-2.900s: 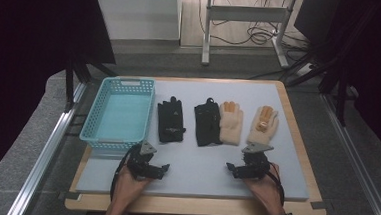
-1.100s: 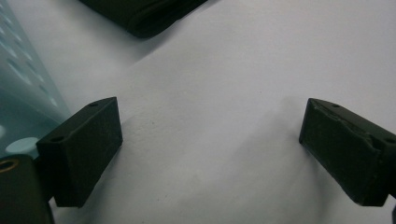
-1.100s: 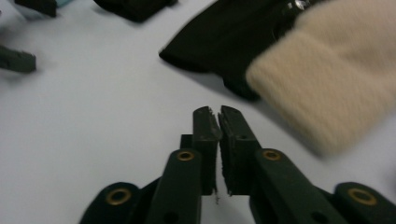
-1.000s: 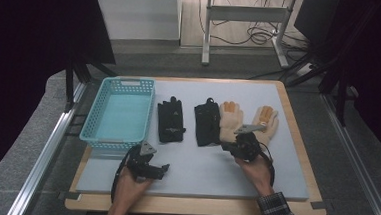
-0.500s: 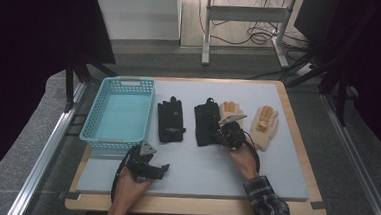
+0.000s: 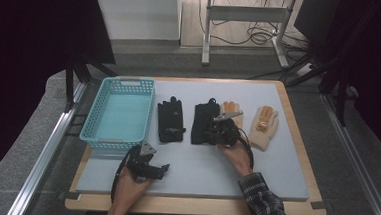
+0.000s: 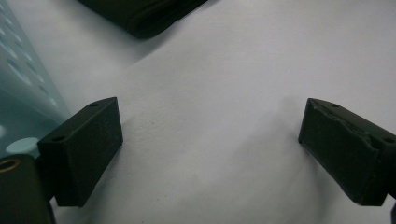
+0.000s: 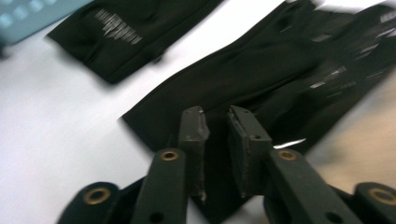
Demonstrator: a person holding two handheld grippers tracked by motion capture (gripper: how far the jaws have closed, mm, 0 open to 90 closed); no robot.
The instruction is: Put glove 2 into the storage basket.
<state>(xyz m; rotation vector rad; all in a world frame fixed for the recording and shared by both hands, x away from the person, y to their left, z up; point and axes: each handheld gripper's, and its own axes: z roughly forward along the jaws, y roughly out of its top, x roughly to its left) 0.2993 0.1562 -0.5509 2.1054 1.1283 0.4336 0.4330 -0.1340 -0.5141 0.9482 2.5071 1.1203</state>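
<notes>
Four gloves lie in a row on the grey mat. From left to right they are a black glove (image 6: 170, 120), a second black glove (image 6: 203, 121), a tan glove (image 6: 230, 109) and another tan glove (image 6: 263, 126). My right gripper (image 6: 211, 134) hovers low over the cuff of the second black glove (image 8: 261, 74). Its jaws have just been opening, and a narrow gap (image 8: 217, 119) shows with nothing pinched in it. My left gripper (image 6: 162, 170) rests near the front left, open wide over bare mat (image 7: 210, 149).
A light blue basket (image 6: 89, 131) stands at the left of the mat, close beside my left gripper (image 7: 18, 93). The first black glove's cuff (image 7: 140, 14) lies just ahead of the left jaws. The wooden table edge runs along the front.
My right hand has moved left and away from the front edge, from the tan gloves to the second black glove. The left hand has stayed where it was.
</notes>
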